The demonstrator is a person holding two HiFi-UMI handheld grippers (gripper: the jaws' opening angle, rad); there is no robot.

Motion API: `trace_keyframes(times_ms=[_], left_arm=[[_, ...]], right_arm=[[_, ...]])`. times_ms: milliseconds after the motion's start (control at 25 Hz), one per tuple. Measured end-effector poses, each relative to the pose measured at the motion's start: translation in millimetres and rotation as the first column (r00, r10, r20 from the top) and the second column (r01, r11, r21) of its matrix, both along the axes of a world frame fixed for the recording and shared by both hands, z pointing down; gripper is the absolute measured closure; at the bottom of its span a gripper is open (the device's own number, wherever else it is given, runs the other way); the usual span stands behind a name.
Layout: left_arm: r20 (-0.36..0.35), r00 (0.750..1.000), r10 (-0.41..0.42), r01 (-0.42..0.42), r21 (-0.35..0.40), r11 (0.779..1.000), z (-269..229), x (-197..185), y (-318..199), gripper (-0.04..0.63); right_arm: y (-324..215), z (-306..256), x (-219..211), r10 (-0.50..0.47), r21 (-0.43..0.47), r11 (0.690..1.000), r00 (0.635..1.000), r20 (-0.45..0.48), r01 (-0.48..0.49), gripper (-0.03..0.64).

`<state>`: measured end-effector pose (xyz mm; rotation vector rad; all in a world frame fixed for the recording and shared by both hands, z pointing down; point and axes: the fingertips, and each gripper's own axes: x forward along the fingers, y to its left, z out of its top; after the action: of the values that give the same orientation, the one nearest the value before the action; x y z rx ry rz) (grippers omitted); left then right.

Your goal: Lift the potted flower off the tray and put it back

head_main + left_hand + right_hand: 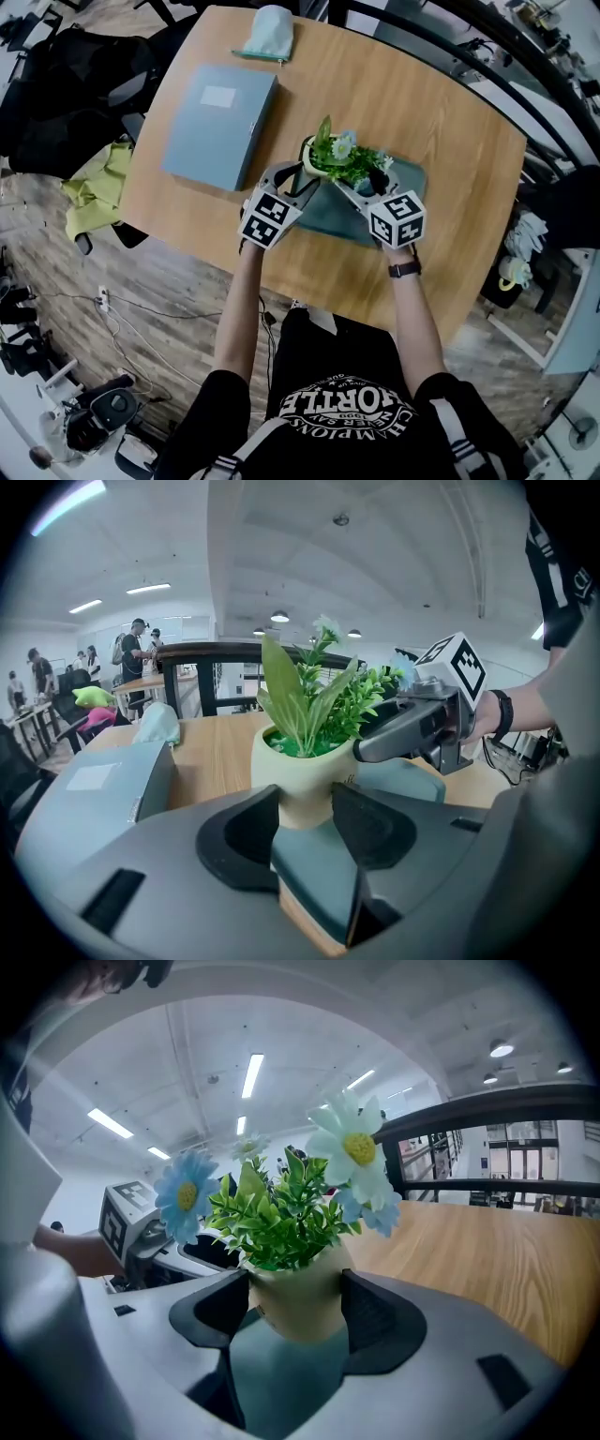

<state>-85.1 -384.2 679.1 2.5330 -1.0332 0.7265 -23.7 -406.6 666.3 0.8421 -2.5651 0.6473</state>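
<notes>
The potted flower, a cream pot with green leaves and pale blue daisies, is just over the teal tray near the table's middle. My left gripper and right gripper hold it from the near side, one at each flank. In the left gripper view the pot sits between the dark pads of the left gripper, which press on its lower wall, with the tray behind it. In the right gripper view the right gripper clamps the pot above the tray. The jaws hide the pot's base, so contact with the tray cannot be told.
A grey-blue folder box lies on the wooden table left of the tray, and a pale teal pouch lies at the far edge. Black bags and a yellow-green cloth sit off the table's left side.
</notes>
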Motion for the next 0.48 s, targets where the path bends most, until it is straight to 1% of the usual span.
trace_keyframes(times_ms=[480], left_arm=[[0.007,1.000,-0.027,0.028,-0.035,0.999,40.3,-1.3,-0.6,0.399]], right_arm=[[-1.2,41.4,-2.6,0.005,-0.051,0.999,1.000,-0.014,-0.005,0.290]])
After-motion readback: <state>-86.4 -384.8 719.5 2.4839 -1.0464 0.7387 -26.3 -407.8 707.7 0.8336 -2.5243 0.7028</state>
